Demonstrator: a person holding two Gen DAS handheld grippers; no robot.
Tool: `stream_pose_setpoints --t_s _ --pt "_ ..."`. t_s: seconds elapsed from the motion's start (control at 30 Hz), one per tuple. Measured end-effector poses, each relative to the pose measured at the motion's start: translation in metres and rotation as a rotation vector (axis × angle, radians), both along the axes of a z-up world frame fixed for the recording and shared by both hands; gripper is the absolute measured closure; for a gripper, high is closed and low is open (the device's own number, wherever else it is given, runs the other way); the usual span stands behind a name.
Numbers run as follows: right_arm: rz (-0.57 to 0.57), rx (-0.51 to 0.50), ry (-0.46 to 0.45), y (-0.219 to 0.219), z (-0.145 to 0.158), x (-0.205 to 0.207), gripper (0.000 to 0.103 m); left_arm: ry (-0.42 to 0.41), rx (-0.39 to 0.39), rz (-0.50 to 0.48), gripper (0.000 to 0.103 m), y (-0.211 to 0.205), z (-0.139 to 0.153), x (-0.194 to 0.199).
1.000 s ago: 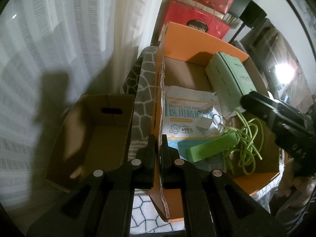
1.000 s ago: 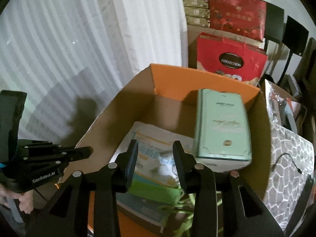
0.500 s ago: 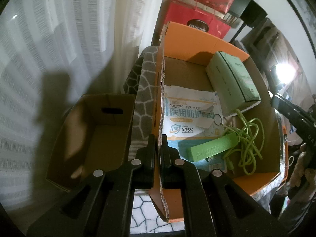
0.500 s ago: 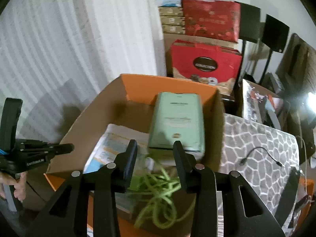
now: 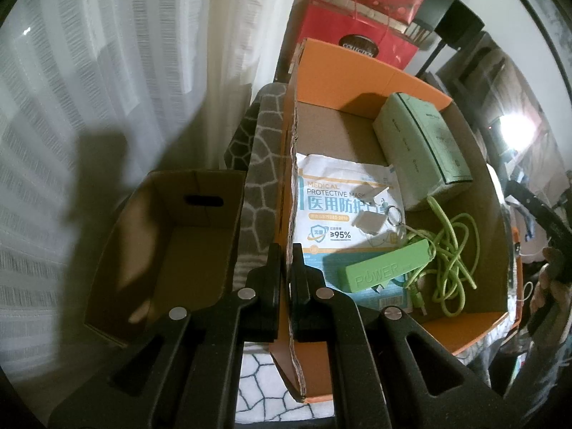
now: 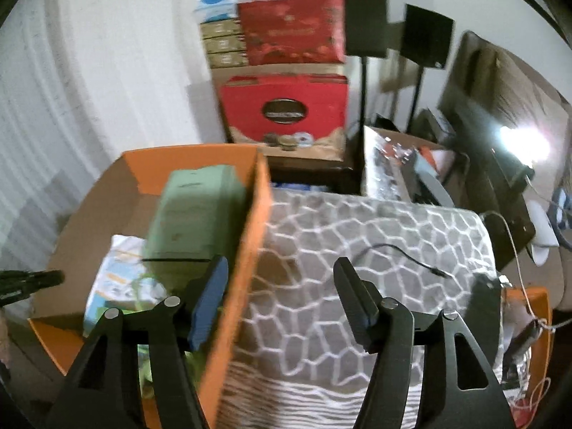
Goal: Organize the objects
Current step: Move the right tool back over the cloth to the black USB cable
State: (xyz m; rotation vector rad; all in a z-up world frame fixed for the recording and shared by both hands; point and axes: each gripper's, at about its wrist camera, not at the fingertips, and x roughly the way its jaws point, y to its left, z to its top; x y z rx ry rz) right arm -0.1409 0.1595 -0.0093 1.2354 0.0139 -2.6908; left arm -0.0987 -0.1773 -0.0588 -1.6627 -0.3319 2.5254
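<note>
My left gripper (image 5: 286,264) is shut on the left wall of the orange cardboard box (image 5: 375,71). Inside the box lie a pale green carton (image 5: 422,150), a mask packet (image 5: 339,207), a green power bank (image 5: 386,268) and a coiled green cable (image 5: 454,250). In the blurred right wrist view, my right gripper (image 6: 282,296) hangs above the box's right wall (image 6: 250,250) with its jaws opening. One finger is over the box and the other over the grey patterned cover (image 6: 357,221). Nothing is pressed between them.
An empty brown cardboard box (image 5: 171,250) stands left of the orange one, by the white curtain (image 5: 107,71). A thin black cable (image 6: 404,257) lies on the grey cover. Red gift bags (image 6: 286,107) and stacked boxes stand behind. Clutter fills the right side.
My right gripper has swung right, from over the box's contents to over its right wall and the grey cover, and its jaws have widened. The left gripper has kept still.
</note>
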Motion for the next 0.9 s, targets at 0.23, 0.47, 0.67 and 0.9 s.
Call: stream_pose_setpoints --t_s 0.23,0.47,0.67,0.9 --pt "-0.081 0.03 -0.024 0.052 -0.012 -0.009 0.04 0.0 -0.001 0.0 0.099 0.0 0.0 0.0" --pt "-0.112 0.075 -0.066 0.091 -0.023 -0.028 0.04 0.0 -0.005 0.0 0.099 0.0 0.0 0.001" --pt "-0.129 0.109 -0.111 0.113 -0.035 -0.043 0.04 0.0 -0.005 0.002 0.099 -0.001 -0.001 0.001" --pt "-0.148 0.125 -0.163 0.133 -0.057 -0.057 0.044 0.001 -0.007 0.001 0.099 -0.002 -0.001 0.002"
